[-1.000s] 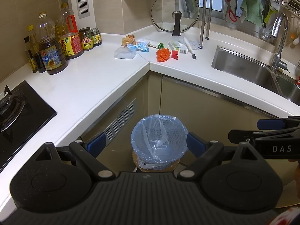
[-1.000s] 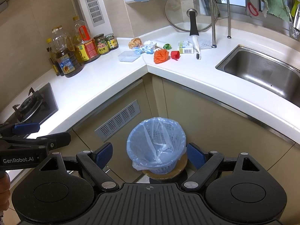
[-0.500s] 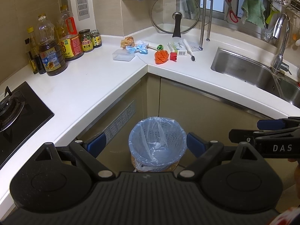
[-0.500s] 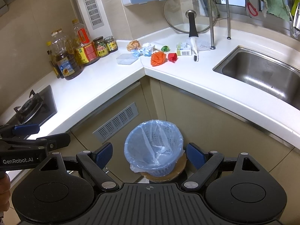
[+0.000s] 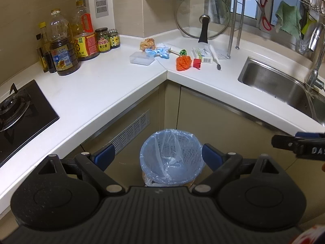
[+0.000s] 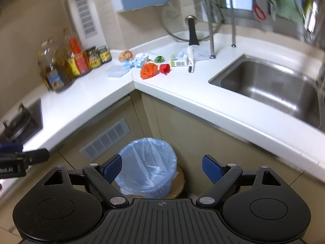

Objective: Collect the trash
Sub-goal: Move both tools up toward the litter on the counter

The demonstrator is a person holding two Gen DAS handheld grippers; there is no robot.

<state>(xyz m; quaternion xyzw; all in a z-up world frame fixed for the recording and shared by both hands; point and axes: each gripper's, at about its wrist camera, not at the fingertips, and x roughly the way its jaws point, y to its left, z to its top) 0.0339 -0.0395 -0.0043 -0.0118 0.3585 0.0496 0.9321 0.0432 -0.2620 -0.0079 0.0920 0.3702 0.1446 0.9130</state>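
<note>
A blue bin lined with a clear bag [image 5: 170, 156] [image 6: 147, 165] stands on the floor below the counter corner. Trash lies on the counter corner: an orange net ball [image 5: 183, 62] [image 6: 148, 70], a red scrap [image 5: 197, 63] [image 6: 165, 68], a crumpled blue wrapper [image 5: 159, 52] [image 6: 133, 63], a brown crumpled paper [image 5: 147, 44] [image 6: 125, 55], a green scrap [image 5: 183, 51] [image 6: 158, 58] and a small carton [image 5: 202, 55] [image 6: 178, 60]. My left gripper [image 5: 157, 155] is open and empty above the bin. My right gripper [image 6: 161, 167] is open and empty, also far from the trash.
Oil bottles and jars [image 5: 77, 46] stand at the back left, a stove [image 5: 18, 109] at the left, a sink [image 5: 284, 89] at the right. A clear plastic box [image 5: 141, 59], a glass lid [image 5: 203, 17] and a white brush [image 5: 215, 56] sit near the trash.
Both grippers have drawn back and risen a little, so the counter looks farther off. The right wrist view has swung right and is blurred. Both stay open.
</note>
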